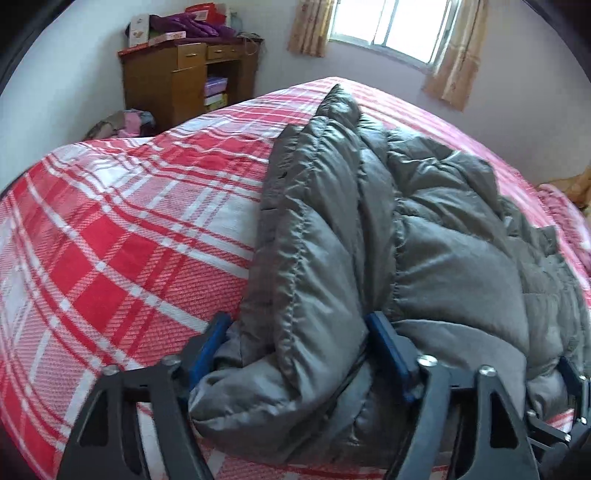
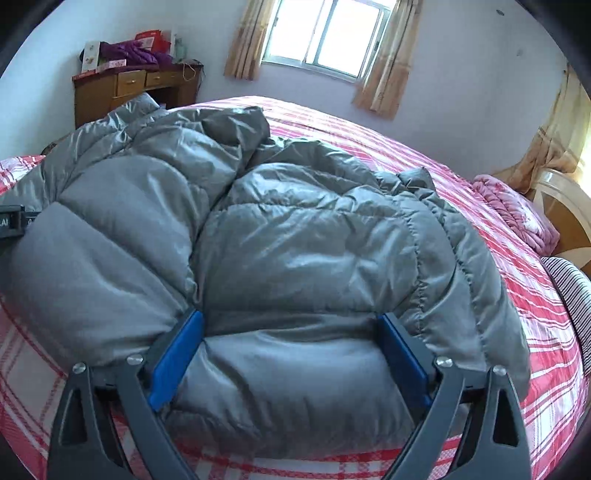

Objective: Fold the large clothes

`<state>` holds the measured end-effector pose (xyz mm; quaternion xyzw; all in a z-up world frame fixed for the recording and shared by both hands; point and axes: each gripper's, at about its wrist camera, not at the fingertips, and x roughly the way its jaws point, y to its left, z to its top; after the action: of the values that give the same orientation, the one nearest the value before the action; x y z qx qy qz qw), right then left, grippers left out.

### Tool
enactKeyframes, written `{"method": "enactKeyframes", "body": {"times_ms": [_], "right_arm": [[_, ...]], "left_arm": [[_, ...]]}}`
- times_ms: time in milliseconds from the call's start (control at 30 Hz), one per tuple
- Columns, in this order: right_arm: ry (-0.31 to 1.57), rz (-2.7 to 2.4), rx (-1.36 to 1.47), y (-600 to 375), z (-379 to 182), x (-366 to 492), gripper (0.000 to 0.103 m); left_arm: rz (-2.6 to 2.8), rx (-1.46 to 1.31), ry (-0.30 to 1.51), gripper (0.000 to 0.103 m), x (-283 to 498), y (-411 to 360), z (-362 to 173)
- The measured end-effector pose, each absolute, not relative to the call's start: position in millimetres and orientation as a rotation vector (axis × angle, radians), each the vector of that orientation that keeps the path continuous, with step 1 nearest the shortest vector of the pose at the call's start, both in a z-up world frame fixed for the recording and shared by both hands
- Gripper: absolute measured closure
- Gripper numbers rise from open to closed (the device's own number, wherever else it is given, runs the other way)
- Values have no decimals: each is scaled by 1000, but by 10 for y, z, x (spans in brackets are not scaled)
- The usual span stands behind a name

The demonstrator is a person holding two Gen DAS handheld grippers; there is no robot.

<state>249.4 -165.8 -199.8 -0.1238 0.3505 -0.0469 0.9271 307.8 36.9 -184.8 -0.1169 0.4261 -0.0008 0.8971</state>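
Note:
A grey puffer jacket (image 1: 424, 236) lies bunched on a bed with a red and white plaid cover (image 1: 122, 236). My left gripper (image 1: 297, 319) straddles the jacket's near left edge, and both blue pads (image 1: 388, 350) press into the padded fold between them. In the right wrist view the jacket (image 2: 295, 240) fills the middle of the frame. My right gripper (image 2: 291, 315) stands wide over the near hem with the fabric bulging between its blue pads (image 2: 173, 365); the jaws are open. A black part of the left gripper (image 2: 11, 221) shows at the left edge.
A wooden desk (image 1: 173, 81) piled with boxes and purple clothing stands by the far wall, with a curtained window (image 1: 391, 26) to its right. A pink quilt (image 2: 517, 210) and a wooden headboard (image 2: 565, 214) lie at the bed's right end. Bare plaid cover stretches left of the jacket.

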Motion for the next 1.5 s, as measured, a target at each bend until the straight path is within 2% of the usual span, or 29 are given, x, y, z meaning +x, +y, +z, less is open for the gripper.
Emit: {"method": "enactKeyframes", "body": {"times_ms": [33,67,167,267,467,600,767,900,1067,1167,1267,1300,1500], "right_arm": [[723,-98,-260,-1649,-2008,2511,7],[725,-97,-264,-1665,-2009,2487,7],[724,-100,-268,-1634,-2038,2429,7],[712,-109,-283,-1623,-2024,2399,7],[697,-66,-237,-1650,-1757,2353,9],[734,-97,-393,-1388,-2022,2468,10],[738,-117,-390,-1358,-2034,2485,10],[736,-98,-396,-1305,-2006,2416,17],[713,17,-420,-983,-1984,2347,18],[708,114,-343,-1066,-1811,2262,17],[607,96,-243,-1538,-1504,2009,2],[571,54,-218,-1755,-1422,1947,0],[586,-237,-22,-3260,-1439,1893,0]], "left_arm": [[-34,-259,883,51,3074,368,-1841],[-59,-269,882,70,3125,419,-1831],[-117,-264,865,87,3121,401,-1767],[-149,-283,846,92,3088,431,-1689],[-183,-301,825,94,3048,548,-1624],[-205,-322,803,94,2971,588,-1596],[-235,-346,775,95,2860,634,-1466],[-234,-333,710,96,2662,690,-1163],[-213,-269,642,96,2522,683,-697],[-216,-154,585,96,2452,437,-364],[-254,-37,532,96,2402,-29,-128],[-275,12,513,96,2392,-266,-65],[-398,228,482,96,2416,-1593,-154]]}}
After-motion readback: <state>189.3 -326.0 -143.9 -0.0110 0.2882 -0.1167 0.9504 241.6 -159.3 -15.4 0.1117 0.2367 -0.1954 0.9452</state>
